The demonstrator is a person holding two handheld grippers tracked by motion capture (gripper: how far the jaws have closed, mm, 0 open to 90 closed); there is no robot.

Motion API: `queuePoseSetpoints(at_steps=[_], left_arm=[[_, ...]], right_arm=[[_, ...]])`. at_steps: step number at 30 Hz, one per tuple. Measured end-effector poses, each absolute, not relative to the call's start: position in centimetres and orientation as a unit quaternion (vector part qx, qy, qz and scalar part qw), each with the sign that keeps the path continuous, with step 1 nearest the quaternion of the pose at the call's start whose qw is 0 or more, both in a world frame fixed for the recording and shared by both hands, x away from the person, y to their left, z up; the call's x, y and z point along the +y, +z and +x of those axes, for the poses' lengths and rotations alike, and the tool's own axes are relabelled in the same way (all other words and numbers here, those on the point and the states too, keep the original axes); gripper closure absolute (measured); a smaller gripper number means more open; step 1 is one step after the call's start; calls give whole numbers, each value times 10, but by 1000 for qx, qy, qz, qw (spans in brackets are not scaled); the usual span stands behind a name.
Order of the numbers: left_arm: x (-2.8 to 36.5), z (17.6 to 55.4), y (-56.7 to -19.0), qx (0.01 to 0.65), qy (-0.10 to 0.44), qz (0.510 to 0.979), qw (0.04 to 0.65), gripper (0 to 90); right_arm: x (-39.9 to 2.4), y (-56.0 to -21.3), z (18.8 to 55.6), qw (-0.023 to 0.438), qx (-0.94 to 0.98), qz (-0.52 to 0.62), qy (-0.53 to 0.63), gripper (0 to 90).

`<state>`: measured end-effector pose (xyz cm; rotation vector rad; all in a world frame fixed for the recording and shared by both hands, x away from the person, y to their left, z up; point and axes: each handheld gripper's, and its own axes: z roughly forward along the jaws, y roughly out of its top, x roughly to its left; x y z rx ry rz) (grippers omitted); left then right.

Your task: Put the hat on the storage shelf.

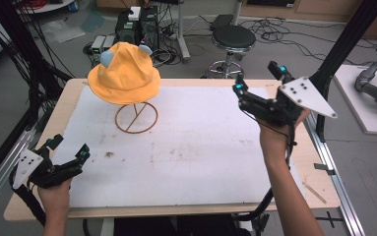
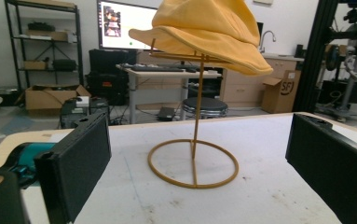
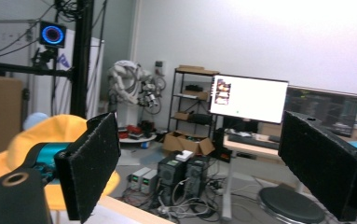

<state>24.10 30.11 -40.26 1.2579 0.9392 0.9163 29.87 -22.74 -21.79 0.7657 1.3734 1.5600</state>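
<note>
A yellow bucket hat point(image 1: 124, 73) with blue ears rests on a thin brown wire stand point(image 1: 137, 118) at the table's back left. My left gripper point(image 1: 70, 147) sits near the front left corner, open and empty, and points toward the stand. In the left gripper view the hat point(image 2: 209, 32) and the stand's ring base point(image 2: 193, 163) lie straight ahead between the left gripper point(image 2: 199, 140) jaws, well beyond them. My right gripper point(image 1: 257, 77) is held up over the back right of the table, open, with nothing in it. The right gripper point(image 3: 199, 149) view catches the hat point(image 3: 36, 135) at its left edge.
A white sheet point(image 1: 201, 147) covers the wooden table. Behind the table stand a black stool point(image 1: 233, 39) and computer boxes point(image 1: 137, 24) among floor cables. Black frame posts point(image 1: 343, 44) rise at both sides. A grey robot arm point(image 1: 373, 83) lies on a platform to the right.
</note>
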Motion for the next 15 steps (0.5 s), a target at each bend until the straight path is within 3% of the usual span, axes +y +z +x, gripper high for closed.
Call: queuePoseSetpoints(at_steps=[15], left_arm=[[300,238,-397,403,407,548,609,68]], right_arm=[[-304,-282,276,457,554,347,604,124]])
